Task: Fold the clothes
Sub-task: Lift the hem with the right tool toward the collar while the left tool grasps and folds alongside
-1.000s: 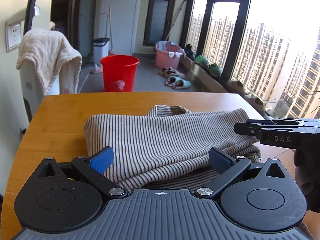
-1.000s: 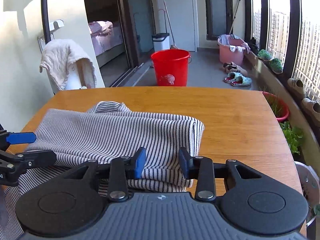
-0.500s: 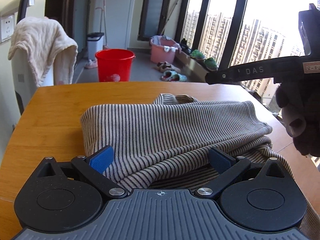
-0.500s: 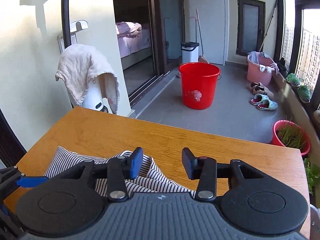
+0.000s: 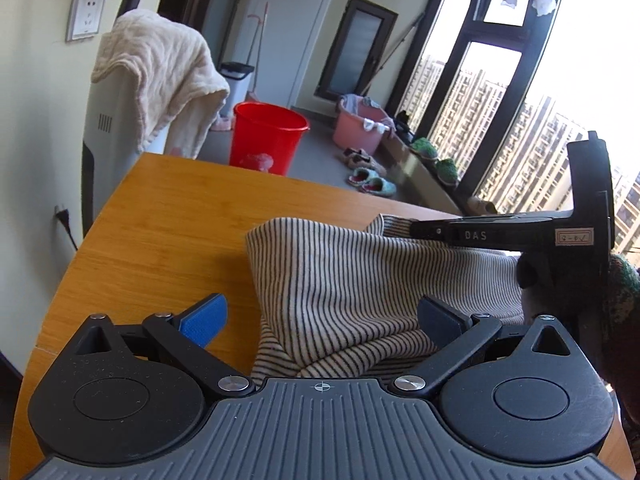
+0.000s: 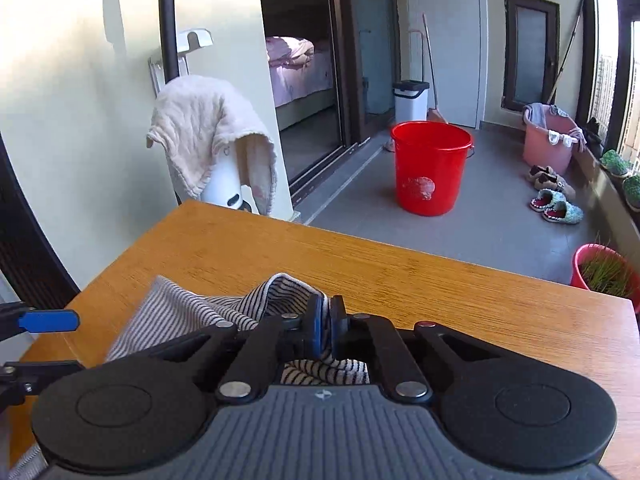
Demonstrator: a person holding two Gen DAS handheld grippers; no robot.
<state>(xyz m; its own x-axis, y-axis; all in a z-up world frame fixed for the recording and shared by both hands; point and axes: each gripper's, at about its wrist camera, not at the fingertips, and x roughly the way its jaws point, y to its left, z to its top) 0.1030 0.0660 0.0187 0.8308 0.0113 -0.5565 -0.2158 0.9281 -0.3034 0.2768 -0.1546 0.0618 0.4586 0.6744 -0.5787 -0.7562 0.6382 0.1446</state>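
Note:
A grey-and-white striped knit garment (image 5: 360, 288) lies folded on the wooden table (image 5: 168, 224). My left gripper (image 5: 320, 316) is open, its fingers either side of the garment's near fold, not pinching it. My right gripper (image 6: 325, 322) is shut on the garment's collar edge (image 6: 280, 292) at the far side of the pile. The right gripper also shows in the left wrist view (image 5: 420, 229), reaching in from the right over the cloth. The left gripper's blue pad shows at the left edge of the right wrist view (image 6: 48, 320).
A cream towel (image 5: 160, 80) hangs over a white appliance past the table's far left corner. A red bucket (image 6: 430, 168), pink basin (image 6: 548, 140), slippers (image 6: 556, 208) and a potted grass (image 6: 604, 272) stand on the floor beyond the table. Windows run along the right.
My right gripper moved forward over the garment to its collar and closed on it. My left gripper stayed open and shifted left and tilted, so the garment now sits to the right in its view.

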